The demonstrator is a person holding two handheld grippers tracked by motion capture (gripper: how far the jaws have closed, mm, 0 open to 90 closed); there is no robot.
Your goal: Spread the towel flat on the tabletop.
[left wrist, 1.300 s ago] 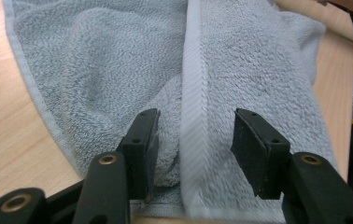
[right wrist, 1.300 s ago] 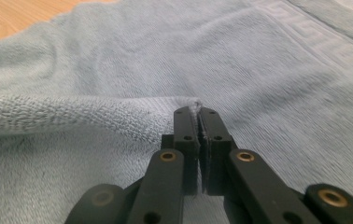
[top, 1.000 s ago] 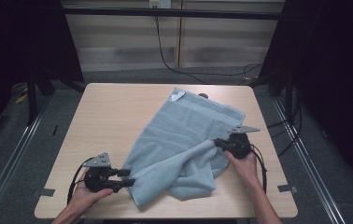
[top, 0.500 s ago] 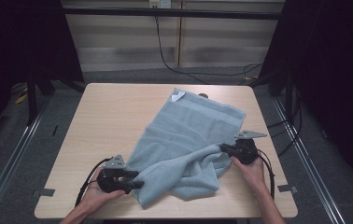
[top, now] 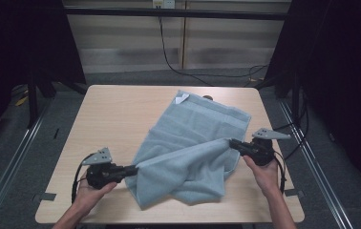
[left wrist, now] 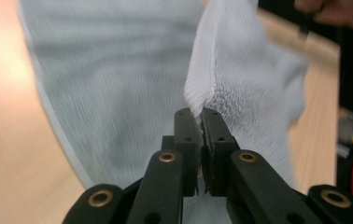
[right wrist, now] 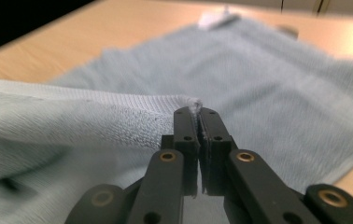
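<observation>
Dark curtains hung around a pale wooden worktop (top: 107, 119). On it lay a light blue towel (top: 202, 124), spread from the far edge toward the near edge, with its near part bunched up. The left tool (top: 132, 168) had just been closing, and now it pinched a corner of the towel near the near left side. The right tool (top: 229, 142) was clamped on another corner near the right edge. Both corners looked lifted a bit. Folding seemed only begun; the towel was not yet folded flat.

Black grippers (top: 133, 169), brass-ringed screws, grey three-cornered plates, black cables.
</observation>
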